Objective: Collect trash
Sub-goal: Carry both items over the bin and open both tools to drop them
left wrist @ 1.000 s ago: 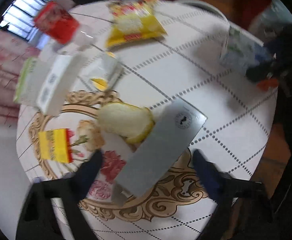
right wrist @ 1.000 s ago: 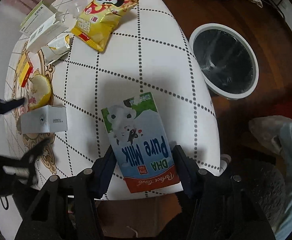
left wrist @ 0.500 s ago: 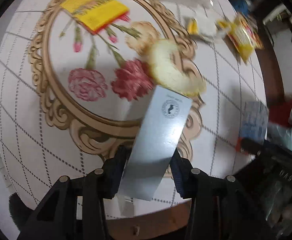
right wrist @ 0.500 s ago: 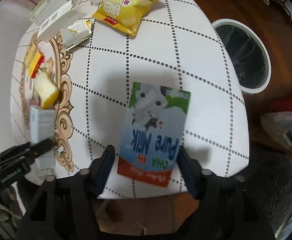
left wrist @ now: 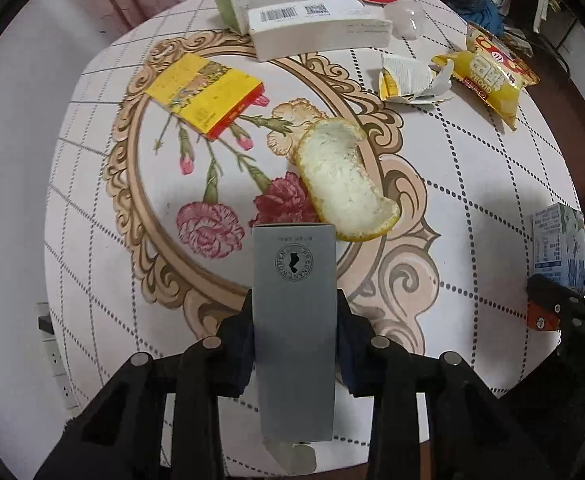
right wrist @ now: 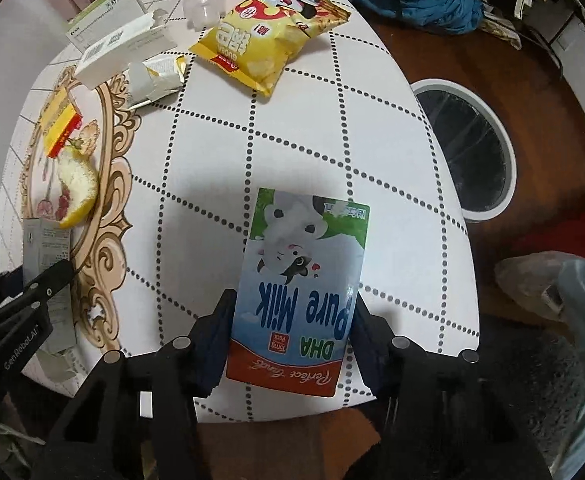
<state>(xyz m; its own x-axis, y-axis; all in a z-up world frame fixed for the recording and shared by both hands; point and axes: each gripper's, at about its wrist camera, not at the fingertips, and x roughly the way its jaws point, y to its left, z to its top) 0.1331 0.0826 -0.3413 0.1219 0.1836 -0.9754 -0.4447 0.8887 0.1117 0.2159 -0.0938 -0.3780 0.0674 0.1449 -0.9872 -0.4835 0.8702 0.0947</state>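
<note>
Grey rectangular cardboard box sits clamped between the left gripper fingers, raised over the round patterned tablecloth; a curved pale citrus peel lies just ahead. The right gripper grips a blue-and-green milk carton, with the round white-rimmed waste bin ahead to its right.

"DHA Pure Milk", "Perfect Land" on the milk carton; "CenRobot.AI" on the left tongs.

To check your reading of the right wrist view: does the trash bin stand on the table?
No, the trash bin stands on the brown floor beside the table, not on it.
</note>
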